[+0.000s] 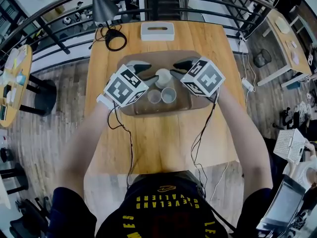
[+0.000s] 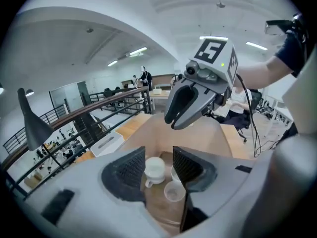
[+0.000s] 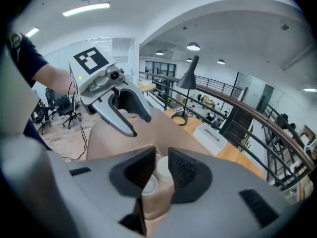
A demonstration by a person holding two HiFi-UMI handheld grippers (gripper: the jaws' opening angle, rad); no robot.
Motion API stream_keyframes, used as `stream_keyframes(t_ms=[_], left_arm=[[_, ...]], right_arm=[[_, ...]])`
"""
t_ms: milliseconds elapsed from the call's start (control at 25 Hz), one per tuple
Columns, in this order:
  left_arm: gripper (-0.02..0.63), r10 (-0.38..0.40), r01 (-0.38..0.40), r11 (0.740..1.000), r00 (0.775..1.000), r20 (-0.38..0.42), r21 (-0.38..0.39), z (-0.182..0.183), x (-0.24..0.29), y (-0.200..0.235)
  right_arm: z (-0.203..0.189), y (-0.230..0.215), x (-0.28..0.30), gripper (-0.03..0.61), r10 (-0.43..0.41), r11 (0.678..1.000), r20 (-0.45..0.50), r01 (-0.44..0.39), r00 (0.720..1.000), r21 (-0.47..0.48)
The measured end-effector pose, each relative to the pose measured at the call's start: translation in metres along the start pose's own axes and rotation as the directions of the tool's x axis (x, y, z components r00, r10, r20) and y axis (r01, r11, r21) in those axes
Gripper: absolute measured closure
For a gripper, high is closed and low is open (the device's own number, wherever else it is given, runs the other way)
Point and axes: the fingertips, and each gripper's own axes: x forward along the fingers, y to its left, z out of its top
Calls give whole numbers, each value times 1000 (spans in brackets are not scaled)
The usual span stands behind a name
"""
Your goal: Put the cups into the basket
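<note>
wooden table [image 1: 158, 143], brown basket [image 1: 185, 106] at its middle. left gripper [image 1: 150, 73] over the basket's left side, jaws wide apart, empty. right gripper [image 1: 172, 69] over the right side, jaws narrowly apart, gripping nothing. white mug [image 1: 162, 77] and two small cups [image 1: 154, 97] sit inside the basket.

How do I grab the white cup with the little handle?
Best guess: pinch the white cup across its round body, coming straight down from above. Its handle is small and sticks out low on one side, so keep the jaws off it. Two clear cups stand close beside it, crowding any sideways approach.
</note>
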Motion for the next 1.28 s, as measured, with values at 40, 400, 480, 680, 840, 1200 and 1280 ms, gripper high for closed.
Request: stream_keyframes(t_ms=[40,400,480,680,840,1200,1280], left_arm=[[437,7,-7,1000,999,32,-7,6,-8,-3],[549,179,-143,981,925,335,-128,56,-93,-16],[565,204,-156,976,899,387,-150,62,-112,-25],[590,247,-177,967,832,497,-184,69,-153,-54],[603,240,-152,968,798,553,-202,66,-175,-81],[603,279,-131,950,760,586,-282,38,-203,-122],[603,305,-149,943,746,591,-298,35,-208,-131]], right_arm=[[5,2,-6,495,-14,1000,22,14,1000,-2],[46,22,-65,543,-155,988,257,149,954,41],[54,31,-82,547,-187,982,311,181,932,49],[67,66,-124,558,-234,970,431,241,872,39],[65,93,-149,565,-259,965,500,247,827,91],[33,130,-186,566,-426,904,571,307,702,298],[24,134,-192,566,-466,883,574,309,673,354]])
